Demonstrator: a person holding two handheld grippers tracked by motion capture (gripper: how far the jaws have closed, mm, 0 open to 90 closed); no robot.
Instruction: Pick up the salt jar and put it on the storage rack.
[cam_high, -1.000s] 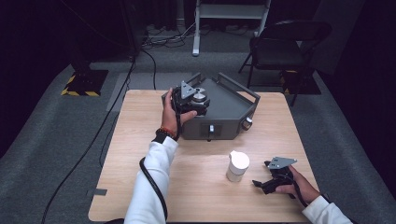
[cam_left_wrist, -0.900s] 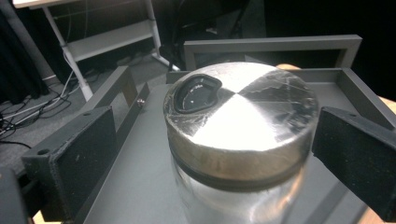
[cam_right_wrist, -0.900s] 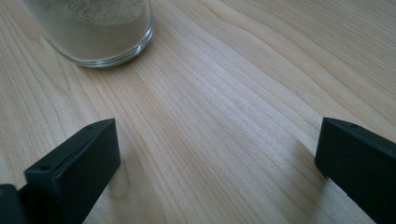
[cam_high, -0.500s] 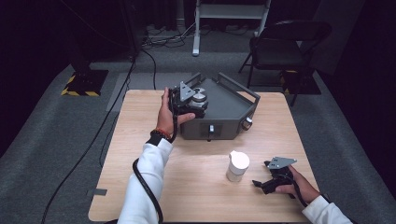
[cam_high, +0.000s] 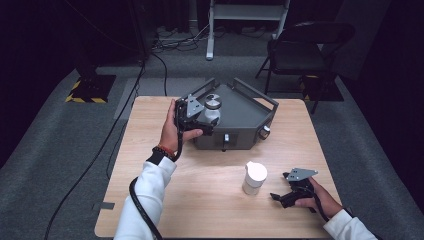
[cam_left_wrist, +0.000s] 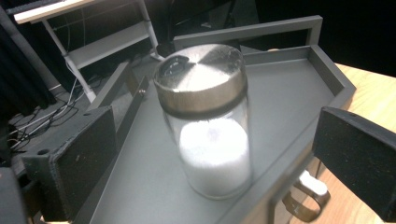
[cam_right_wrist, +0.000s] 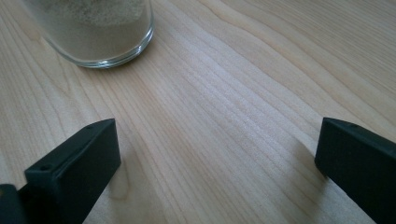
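Left gripper (cam_high: 206, 116): jaws apart, flanking salt shaker (cam_left_wrist: 205, 119) on grey tray (cam_left_wrist: 299, 100). Right gripper (cam_high: 292, 192): apart, idle. Risk: off-centre closing topples shaker.

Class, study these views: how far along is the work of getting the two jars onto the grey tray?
Done: one metal-lidded jar of white powder stands upright on the grey tray. In hand: the left gripper sits open around it, jaws apart from the glass. Left: the second jar stands on the table, the open right gripper beside it.
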